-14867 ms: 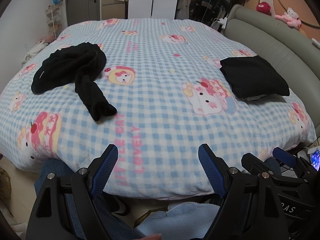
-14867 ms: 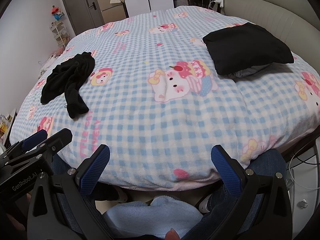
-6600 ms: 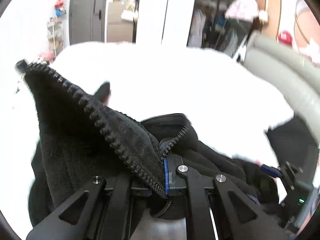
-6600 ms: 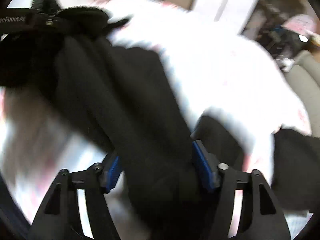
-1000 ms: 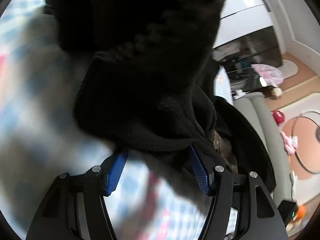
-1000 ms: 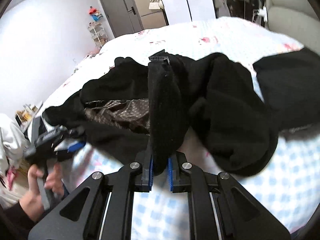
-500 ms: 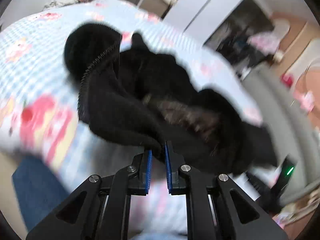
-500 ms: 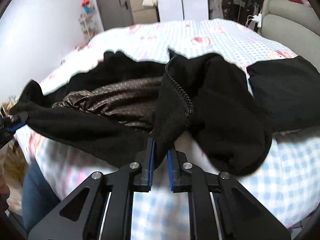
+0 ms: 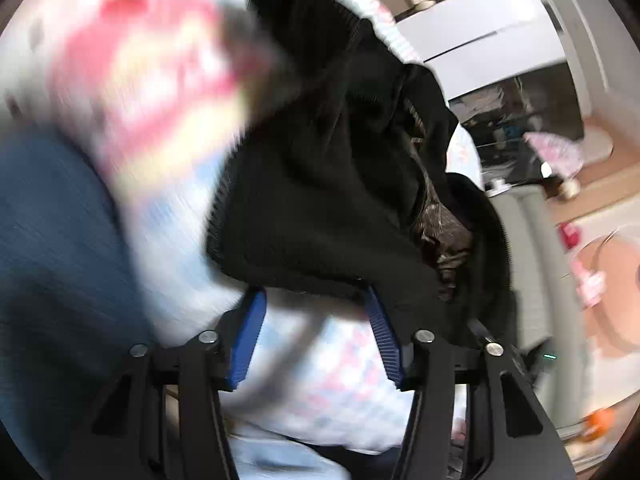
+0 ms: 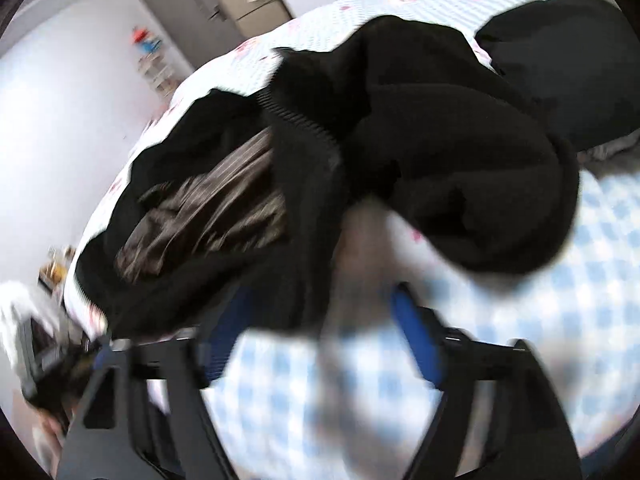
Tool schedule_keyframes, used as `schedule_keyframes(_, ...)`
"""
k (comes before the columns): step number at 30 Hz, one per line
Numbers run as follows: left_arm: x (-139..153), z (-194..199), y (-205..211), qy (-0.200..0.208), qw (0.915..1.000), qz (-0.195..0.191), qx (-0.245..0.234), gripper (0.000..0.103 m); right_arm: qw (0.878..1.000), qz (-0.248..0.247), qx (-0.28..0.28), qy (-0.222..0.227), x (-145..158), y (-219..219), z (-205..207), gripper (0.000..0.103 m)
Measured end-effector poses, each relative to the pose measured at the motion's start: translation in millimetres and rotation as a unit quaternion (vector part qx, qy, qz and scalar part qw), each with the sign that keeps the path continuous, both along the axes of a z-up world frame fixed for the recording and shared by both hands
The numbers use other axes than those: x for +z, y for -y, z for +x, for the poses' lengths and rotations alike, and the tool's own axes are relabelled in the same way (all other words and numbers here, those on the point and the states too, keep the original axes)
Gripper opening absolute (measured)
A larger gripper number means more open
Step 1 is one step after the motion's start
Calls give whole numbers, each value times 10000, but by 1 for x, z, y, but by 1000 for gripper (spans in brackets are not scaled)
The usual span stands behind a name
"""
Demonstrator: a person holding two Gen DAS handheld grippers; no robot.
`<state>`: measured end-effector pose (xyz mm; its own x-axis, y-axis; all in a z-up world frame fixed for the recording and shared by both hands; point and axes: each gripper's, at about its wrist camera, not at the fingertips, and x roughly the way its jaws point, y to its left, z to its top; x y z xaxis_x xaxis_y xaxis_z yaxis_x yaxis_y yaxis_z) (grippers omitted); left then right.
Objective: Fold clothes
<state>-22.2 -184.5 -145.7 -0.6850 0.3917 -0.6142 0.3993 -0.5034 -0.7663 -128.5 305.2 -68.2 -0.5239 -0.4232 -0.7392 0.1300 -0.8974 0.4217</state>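
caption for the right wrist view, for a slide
Right gripper opening over a crumpled black jacket on the checked blanket.

left gripper (image 9: pixel 312 312): black frame | ribbed blue pads | silver screws | right gripper (image 10: pixel 316 320): same; blurred

Motion-blurred checked blanket (image 9: pixel 132 80); black jacket (image 10: pixel 440 140) hem hiding left pad tip.

A blue-and-white checked bedspread (image 10: pixel 580 280) with pink cartoon prints covered the bed. Beyond it stood a grey door (image 10: pixel 176 12) and white wardrobe doors (image 9: pixel 480 40) — a grey padded headboard (image 9: pixel 536 264) ran along 1 side.
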Motion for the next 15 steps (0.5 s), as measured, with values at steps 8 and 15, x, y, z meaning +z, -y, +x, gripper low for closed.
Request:
schedule_keyframes(8,9,-28,5,-878,9928,220,790,44,9988,-262,-286,301,-24,14,-55,26)
schedule_keyframes(15,16,-15,15,-857,9878,-152,1291,35,9975,630,334,0,15,6,8,8)
